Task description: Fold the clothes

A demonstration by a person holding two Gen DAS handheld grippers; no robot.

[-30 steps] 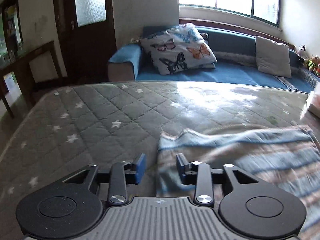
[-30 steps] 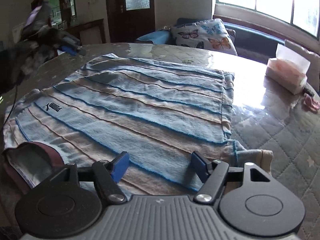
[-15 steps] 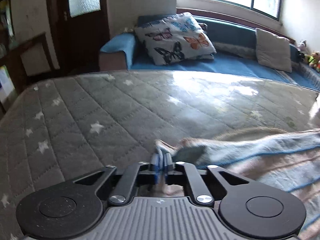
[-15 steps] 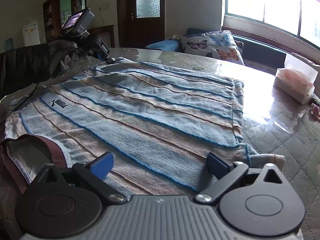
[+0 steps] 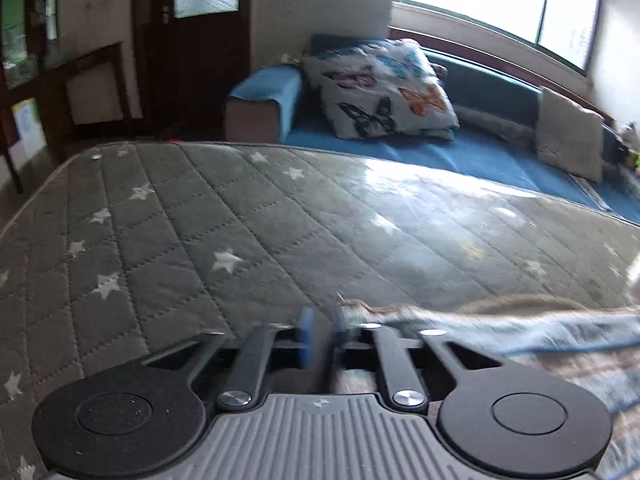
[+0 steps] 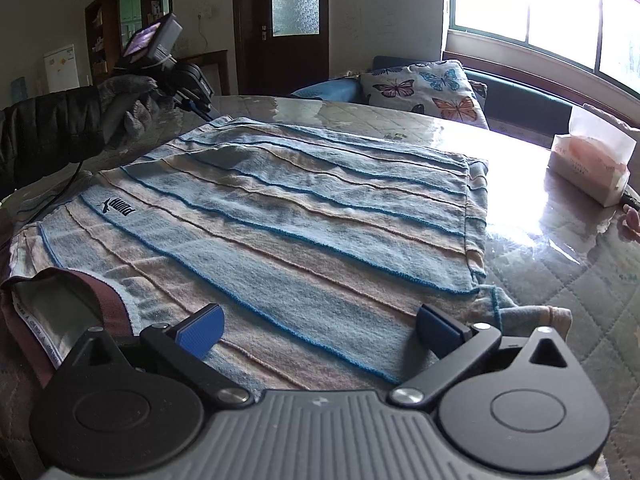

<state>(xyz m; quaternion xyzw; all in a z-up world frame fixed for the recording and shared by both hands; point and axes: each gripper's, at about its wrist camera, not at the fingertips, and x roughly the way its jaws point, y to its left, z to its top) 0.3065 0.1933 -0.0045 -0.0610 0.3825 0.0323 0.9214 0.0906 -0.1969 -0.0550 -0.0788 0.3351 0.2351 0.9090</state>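
Between the frame 0.5 s earlier and this one, the left gripper (image 5: pixel 320 334) parted its fingers to a narrow gap, and the shirt (image 6: pixel 304 216) corner it had pinched lay just at its right fingertip; whether cloth remained caught could not be told, the frame being blurred. From that gripper the shirt extended toward 3 o'clock across the quilted table cover (image 5: pixel 192 232). Right gripper (image 6: pixel 320 330) hung spread wide above the shirt's near edge, its fingers clear of the cloth. A gloved hand (image 6: pixel 128 108) held the left gripper at the shirt's far corner, at 11 o'clock. The tissue pack (image 6: pixel 592 160) lay at 2 o'clock.
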